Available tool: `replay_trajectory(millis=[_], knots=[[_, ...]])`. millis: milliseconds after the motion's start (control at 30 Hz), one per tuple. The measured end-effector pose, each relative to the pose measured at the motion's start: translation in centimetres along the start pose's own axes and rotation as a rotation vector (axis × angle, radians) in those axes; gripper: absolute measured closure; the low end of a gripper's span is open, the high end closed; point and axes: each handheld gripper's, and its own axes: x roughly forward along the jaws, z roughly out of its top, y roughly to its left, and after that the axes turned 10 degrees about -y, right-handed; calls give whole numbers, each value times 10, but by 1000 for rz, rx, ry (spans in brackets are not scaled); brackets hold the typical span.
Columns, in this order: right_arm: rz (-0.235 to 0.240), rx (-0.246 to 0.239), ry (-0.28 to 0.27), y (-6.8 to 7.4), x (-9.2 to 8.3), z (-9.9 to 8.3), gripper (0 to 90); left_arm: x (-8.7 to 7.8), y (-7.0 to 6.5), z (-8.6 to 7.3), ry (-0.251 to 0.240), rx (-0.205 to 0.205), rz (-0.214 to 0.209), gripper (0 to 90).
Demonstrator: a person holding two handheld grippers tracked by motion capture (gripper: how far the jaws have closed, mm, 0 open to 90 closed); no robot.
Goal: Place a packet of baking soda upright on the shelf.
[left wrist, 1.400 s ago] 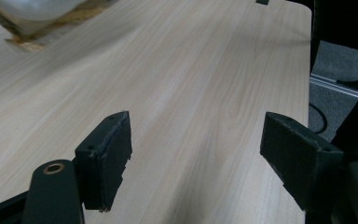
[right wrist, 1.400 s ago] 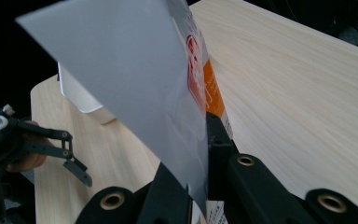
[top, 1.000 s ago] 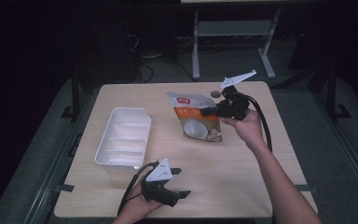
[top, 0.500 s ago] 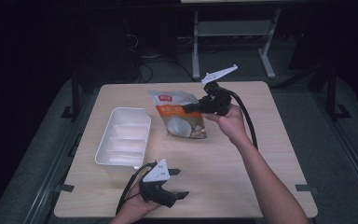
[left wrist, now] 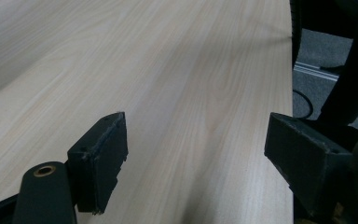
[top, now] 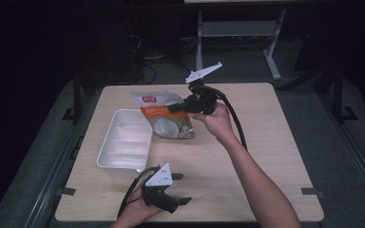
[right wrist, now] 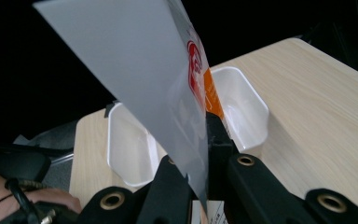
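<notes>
Two grippers are in use over a light wooden table (top: 266, 156). Right gripper (top: 178, 107) is clamped on a snack pouch (top: 164, 118), orange and white with a red label near its top; the jaws pinch one edge of the pouch, which hangs clear of the table surface beside the far end of a white compartment tray (top: 123, 142). In the right gripper view the pouch (right wrist: 168, 93) stands upright between the two closed jaws, with the tray (right wrist: 242, 107) behind it. Left gripper (top: 180, 188) sits low at the near edge of the table, well apart from the pouch. Its jaws stand wide apart, and nothing but bare tabletop (left wrist: 168, 70) lies between them.
</notes>
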Motion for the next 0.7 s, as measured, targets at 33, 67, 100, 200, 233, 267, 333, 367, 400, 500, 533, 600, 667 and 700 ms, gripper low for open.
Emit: replay_trajectory(millis=[33,67,100,200,233,267,333,367,400,500,533,600,667,700], knots=[[5,1,-3,0,2,1,897,0,0,0,0,0,0,208],[10,4,-6,1,4,1,897,0,0,0,3,4,-1,208],[10,4,-6,1,4,1,897,0,0,-1,5,3,-2,208],[29,-4,-1,4,15,4,897,0,1,-1,8,3,-7,207],[29,-4,-1,4,15,4,897,0,1,-1,8,2,-8,207],[34,-7,0,5,18,5,897,-1,1,-1,6,1,-8,207],[45,-8,2,6,24,8,897,-1,2,-1,4,2,-9,207],[53,-14,-4,8,30,10,897,-1,2,-1,4,3,-10,207],[53,-14,-4,8,30,10,897,-1,2,-1,4,3,-10,207],[70,-12,-8,11,38,12,897,-1,2,-1,4,4,-11,207],[75,-9,-9,12,41,12,897,-2,2,-1,1,4,-11,207],[84,-17,-3,14,48,14,897,-2,2,-1,2,6,-12,207],[95,-23,-2,16,54,16,897,-2,2,-1,1,5,-11,207],[99,-26,-1,17,57,16,897,-2,2,-1,1,5,-12,207]])
